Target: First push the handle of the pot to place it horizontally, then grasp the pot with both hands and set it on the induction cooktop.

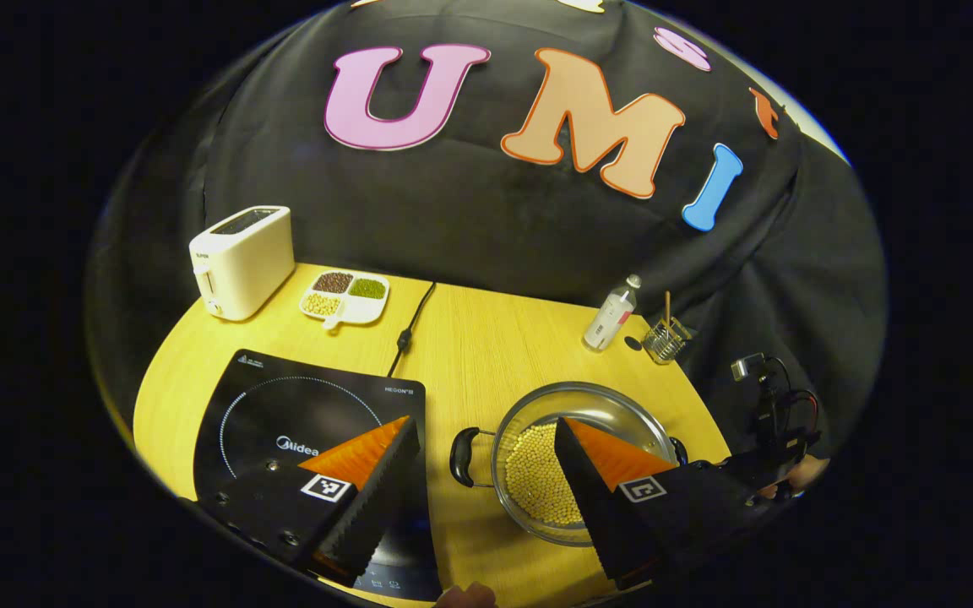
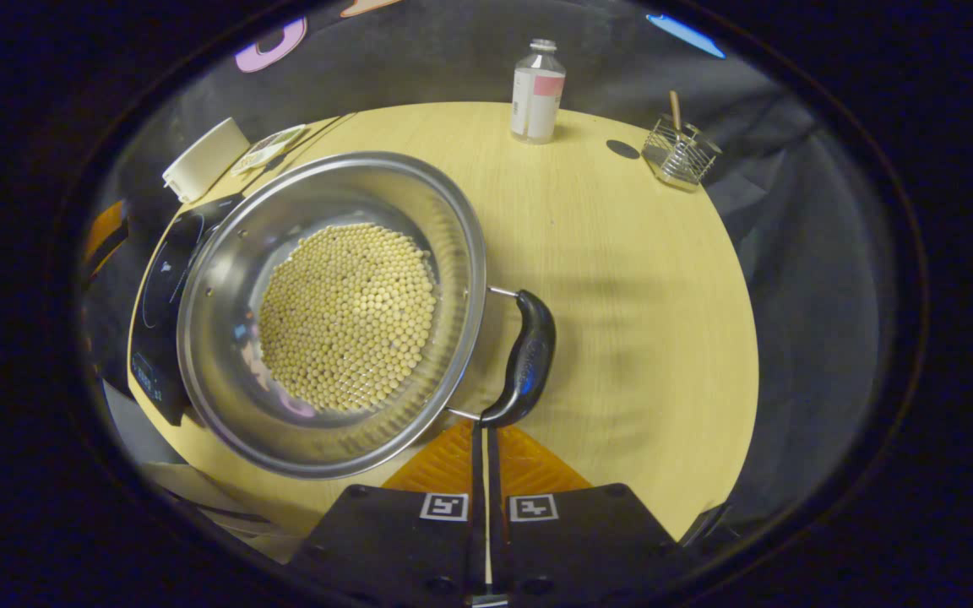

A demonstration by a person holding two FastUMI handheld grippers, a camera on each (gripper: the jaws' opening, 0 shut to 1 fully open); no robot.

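Note:
A steel pot (image 1: 600, 404) holding yellow beans sits on the wooden table (image 1: 486, 346), to the right of the black induction cooktop (image 1: 309, 414). My left gripper (image 1: 485, 420) is open wide and hovers above the pot's left handle (image 1: 459, 456); one finger is over the cooktop, the other over the pot. In the right gripper view the pot (image 2: 225, 279) is close and tilted in the image. My right gripper (image 2: 483, 429) is shut with nothing between its fingers, its tips against the near end of the pot's black right handle (image 2: 529, 350). The cooktop (image 2: 167, 274) lies beyond the pot.
A white toaster (image 1: 241, 260) and a divided dish of beans (image 1: 345, 295) stand at the back left, with a power cord (image 1: 406, 333) beside them. A bottle (image 2: 537, 93) and a wire holder (image 2: 679, 152) stand at the back right. The table edge curves close on the right.

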